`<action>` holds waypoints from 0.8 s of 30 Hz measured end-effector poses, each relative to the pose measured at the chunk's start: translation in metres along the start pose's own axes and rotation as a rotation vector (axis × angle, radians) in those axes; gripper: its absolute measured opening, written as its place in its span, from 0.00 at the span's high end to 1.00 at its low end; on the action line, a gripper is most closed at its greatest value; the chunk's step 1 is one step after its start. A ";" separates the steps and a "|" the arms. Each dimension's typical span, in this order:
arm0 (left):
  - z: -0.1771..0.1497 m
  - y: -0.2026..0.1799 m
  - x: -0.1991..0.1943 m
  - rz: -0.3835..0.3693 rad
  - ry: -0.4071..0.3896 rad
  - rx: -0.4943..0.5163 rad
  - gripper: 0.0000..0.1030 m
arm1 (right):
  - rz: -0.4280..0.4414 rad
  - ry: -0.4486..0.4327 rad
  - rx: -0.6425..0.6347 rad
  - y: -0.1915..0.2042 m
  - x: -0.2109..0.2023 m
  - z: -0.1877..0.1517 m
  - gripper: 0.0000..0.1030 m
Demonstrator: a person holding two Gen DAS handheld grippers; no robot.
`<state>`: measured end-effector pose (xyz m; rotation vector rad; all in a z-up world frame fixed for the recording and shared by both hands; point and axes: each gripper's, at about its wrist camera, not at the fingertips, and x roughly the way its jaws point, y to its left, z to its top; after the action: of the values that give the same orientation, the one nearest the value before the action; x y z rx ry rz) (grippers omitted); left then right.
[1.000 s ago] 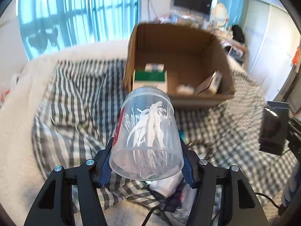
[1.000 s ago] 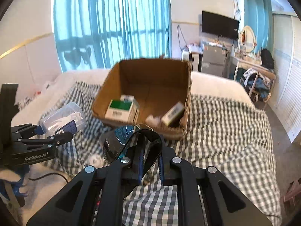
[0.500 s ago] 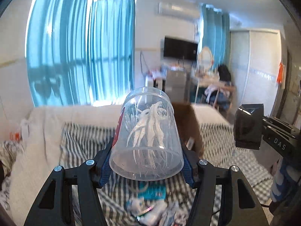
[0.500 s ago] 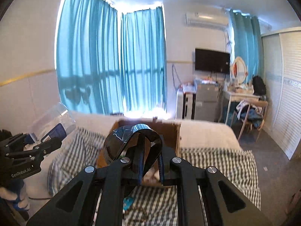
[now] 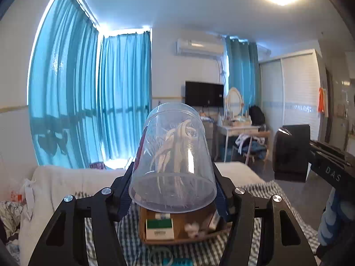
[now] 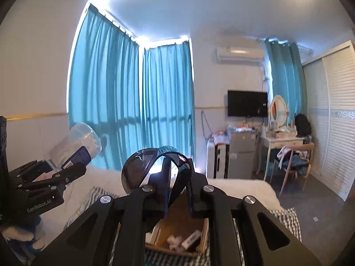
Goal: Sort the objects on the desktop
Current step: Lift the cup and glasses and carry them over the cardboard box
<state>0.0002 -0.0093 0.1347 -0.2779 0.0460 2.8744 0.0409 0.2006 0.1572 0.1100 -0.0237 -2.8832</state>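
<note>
- left gripper (image 5: 173,190) clamped on clear plastic jar (image 5: 175,155), fingers pressing both sides; jar tipped with its wide end toward the camera, white thin picks inside, red/blue label on its left side
- jar fills the middle of the left wrist view and hides the far part of the box behind it
- right gripper (image 6: 177,186) nearly pressed together, pinching the thin frame of dark sunglasses (image 6: 142,168); glossy lens bulges left of the fingers, frame arches over the tips
- sunglasses and fingers block most of the box in the right wrist view
- each gripper shows in the other's view: right one at the right edge of the left view with a dark lens, left one at the lower left of the right view with the jar tilted up
- cardboard box (image 5: 190,239) below both grippers, open top; green and white carton (image 5: 159,229), crumpled white bit (image 5: 192,227) and a small box leaning at its right wall
- blue ring-shaped thing and a teal packet just in front of the box, partly cut off at the frame edge
- box sits on checked blanket (image 5: 261,190) over a bed; white fluffy cover (image 5: 66,181) behind
- far: teal curtains (image 6: 133,102) over a bright window, wall TV (image 6: 247,103), air conditioner (image 6: 239,54), oval mirror on a white dressing table, chair piled with clothes, white louvred wardrobe (image 6: 337,119), ceiling light on
</note>
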 end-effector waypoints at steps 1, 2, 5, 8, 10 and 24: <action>0.003 0.001 0.001 -0.002 -0.012 -0.002 0.39 | 0.000 -0.008 -0.001 -0.001 0.001 0.003 0.89; 0.007 0.003 0.003 -0.001 -0.025 -0.003 0.39 | 0.002 -0.015 -0.004 -0.001 0.003 0.005 0.89; 0.015 0.003 0.009 0.000 -0.057 -0.002 0.39 | 0.005 -0.039 -0.007 -0.003 0.009 0.011 0.89; 0.021 -0.001 0.018 -0.012 -0.080 0.011 0.39 | 0.010 -0.047 -0.012 -0.005 0.020 0.012 0.89; 0.021 -0.006 0.025 -0.019 -0.095 0.021 0.39 | 0.007 -0.049 -0.023 -0.005 0.029 0.011 0.89; -0.006 -0.010 0.116 -0.004 -0.016 0.043 0.39 | 0.035 0.097 -0.046 -0.007 0.140 -0.042 0.89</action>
<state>-0.1061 0.0286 0.1066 -0.2460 0.1041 2.8680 -0.0925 0.1712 0.1055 0.2382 0.0586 -2.8379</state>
